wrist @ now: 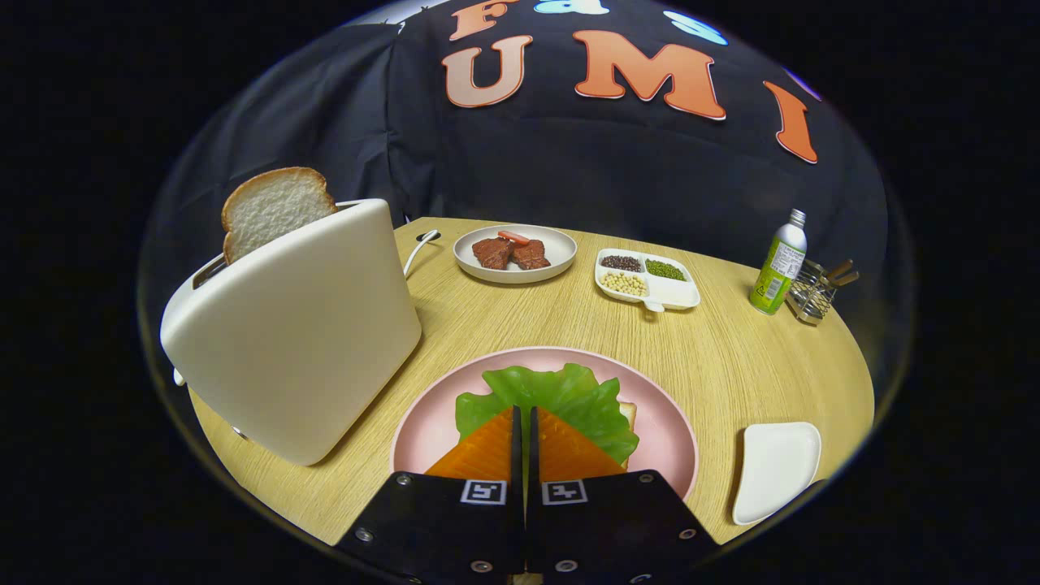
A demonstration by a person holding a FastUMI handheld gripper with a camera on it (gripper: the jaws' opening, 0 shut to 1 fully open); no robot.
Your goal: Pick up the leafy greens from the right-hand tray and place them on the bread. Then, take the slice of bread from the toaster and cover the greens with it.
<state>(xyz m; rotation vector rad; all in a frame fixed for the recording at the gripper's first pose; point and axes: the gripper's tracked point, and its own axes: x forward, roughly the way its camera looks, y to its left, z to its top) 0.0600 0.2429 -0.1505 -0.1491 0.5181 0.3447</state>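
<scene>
Gripper view looks along the gripper [525, 422], whose 2 fingers are closed with only a thin slit between them; whether they pinch the leaf beneath cannot be told. They hide the near part of the ruffled green lettuce leaf [569, 398], which lies on the round pink plate [422, 439]. Only a small pale corner of the bread slice under the leaf [628, 414] shows at its right edge. The light wooden round table [731, 357] stands before a black cloth wall. To the left, the cream toaster [301, 341] holds 1 white bread slice [272, 207], its lower half hidden in the slot. To the right and near lies the white rectangular tray [776, 470], partly cut off. Far beyond the fingers sit a grey plate of meat pieces [552, 244], a white divided dish of beans [678, 292] and a green bottle [778, 264].
</scene>
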